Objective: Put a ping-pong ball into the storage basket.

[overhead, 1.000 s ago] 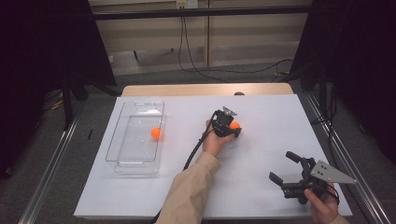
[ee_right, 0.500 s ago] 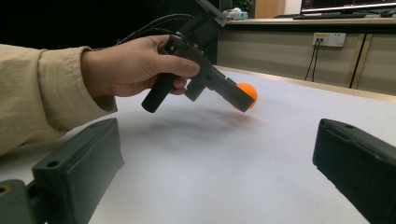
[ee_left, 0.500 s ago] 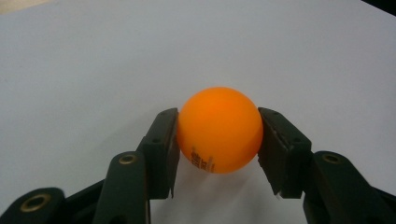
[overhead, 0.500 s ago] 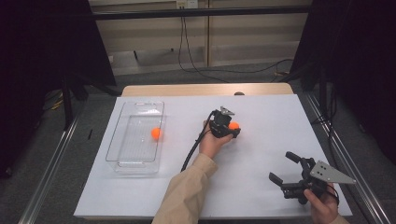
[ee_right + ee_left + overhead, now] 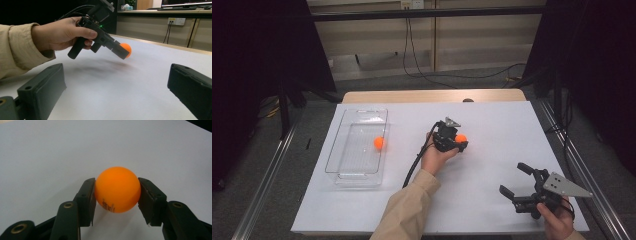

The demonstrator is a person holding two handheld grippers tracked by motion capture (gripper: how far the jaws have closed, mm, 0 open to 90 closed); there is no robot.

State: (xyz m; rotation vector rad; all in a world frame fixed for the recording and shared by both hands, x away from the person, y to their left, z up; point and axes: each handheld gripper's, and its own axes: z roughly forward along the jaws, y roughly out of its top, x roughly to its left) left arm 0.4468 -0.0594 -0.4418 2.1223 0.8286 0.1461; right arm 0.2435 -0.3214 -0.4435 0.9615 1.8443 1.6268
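- Your left gripper (image 5: 460, 141) is clamped on one small orange plastic ball (image 5: 117, 189), lifted mid-table.
- Another orange ball (image 5: 379, 143) already sits in the clear plastic tray (image 5: 343, 149), at nine o'clock.
- Your right gripper (image 5: 517, 181) waits with jaws apart and empty.
- Left to do: carry the held ball to the tray.

- The left claw (image 5: 460, 141) is clamped on something between its two jaws, both pads pressing its sides, and is tilted nose-down and off the table.
- The left hand (image 5: 435, 156) wraps the grip behind that claw; its beige sleeve (image 5: 404, 212) runs back from it.
- The right claw (image 5: 515, 179) stands with its jaws wide apart and nothing between them.
- The right hand (image 5: 556, 221) holds it from behind, well apart from the left claw.
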